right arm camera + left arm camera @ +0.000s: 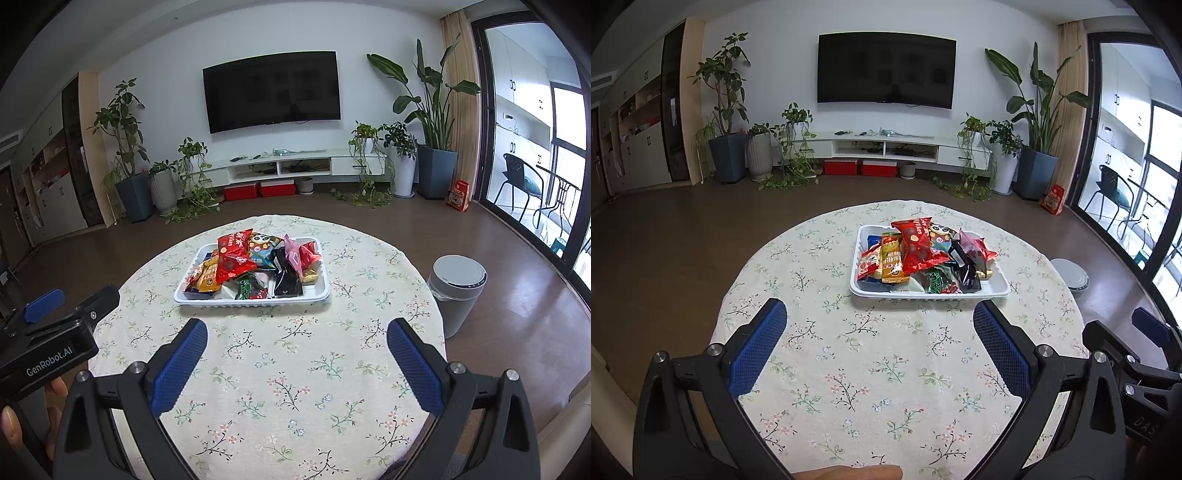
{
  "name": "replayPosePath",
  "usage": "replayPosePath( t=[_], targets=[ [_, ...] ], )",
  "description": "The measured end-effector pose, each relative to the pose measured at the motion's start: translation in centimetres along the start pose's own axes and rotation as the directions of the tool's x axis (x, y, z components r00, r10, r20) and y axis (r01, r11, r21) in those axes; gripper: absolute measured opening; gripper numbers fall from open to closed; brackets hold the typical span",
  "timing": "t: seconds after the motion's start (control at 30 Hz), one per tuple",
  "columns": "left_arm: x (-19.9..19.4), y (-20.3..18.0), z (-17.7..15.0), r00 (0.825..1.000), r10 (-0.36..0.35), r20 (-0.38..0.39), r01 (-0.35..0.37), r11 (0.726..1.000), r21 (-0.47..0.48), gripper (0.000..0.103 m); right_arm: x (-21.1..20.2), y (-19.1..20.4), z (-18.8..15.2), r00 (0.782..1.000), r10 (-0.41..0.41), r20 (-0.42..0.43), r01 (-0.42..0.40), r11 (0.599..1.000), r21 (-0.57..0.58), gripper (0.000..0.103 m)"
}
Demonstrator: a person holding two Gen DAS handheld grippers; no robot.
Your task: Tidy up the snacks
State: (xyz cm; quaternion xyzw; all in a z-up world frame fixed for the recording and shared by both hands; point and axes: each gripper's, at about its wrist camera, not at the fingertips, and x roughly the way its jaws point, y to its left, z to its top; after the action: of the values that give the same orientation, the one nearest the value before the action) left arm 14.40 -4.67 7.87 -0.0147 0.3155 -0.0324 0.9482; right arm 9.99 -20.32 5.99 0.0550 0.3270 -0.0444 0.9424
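Left wrist view: left gripper [879, 314] spread wide, nothing between its blue pads, low in frame over the flowered tablecloth [849, 369].
Right wrist view: right gripper [297, 328] also spread wide and empty.
Tray: white tray [199, 297] at frame centre on the cloth, above both grippers.
Snacks: packets [236, 258] heaped inside the tray; red bag on top, lower ones hard to tell apart.
Bin: grey bin [458, 288] at right, beside the table.

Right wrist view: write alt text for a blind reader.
A white tray heaped with snack packets sits on a round floral-clothed table. The open right gripper is empty above the cloth, short of the tray, with a grey bin beside the table.
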Motion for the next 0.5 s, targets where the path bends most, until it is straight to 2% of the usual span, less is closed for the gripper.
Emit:
replayPosePath(
  t=[0.5],
  targets=[
    [0.61,-0.08,-0.33,1.0,0.012,-0.024,-0.012,1.0,0.006,0.103,-0.05,-0.01,0.13,1.0,-0.005,-0.006,0.005,1.0,0.001,0.1]
  ],
)
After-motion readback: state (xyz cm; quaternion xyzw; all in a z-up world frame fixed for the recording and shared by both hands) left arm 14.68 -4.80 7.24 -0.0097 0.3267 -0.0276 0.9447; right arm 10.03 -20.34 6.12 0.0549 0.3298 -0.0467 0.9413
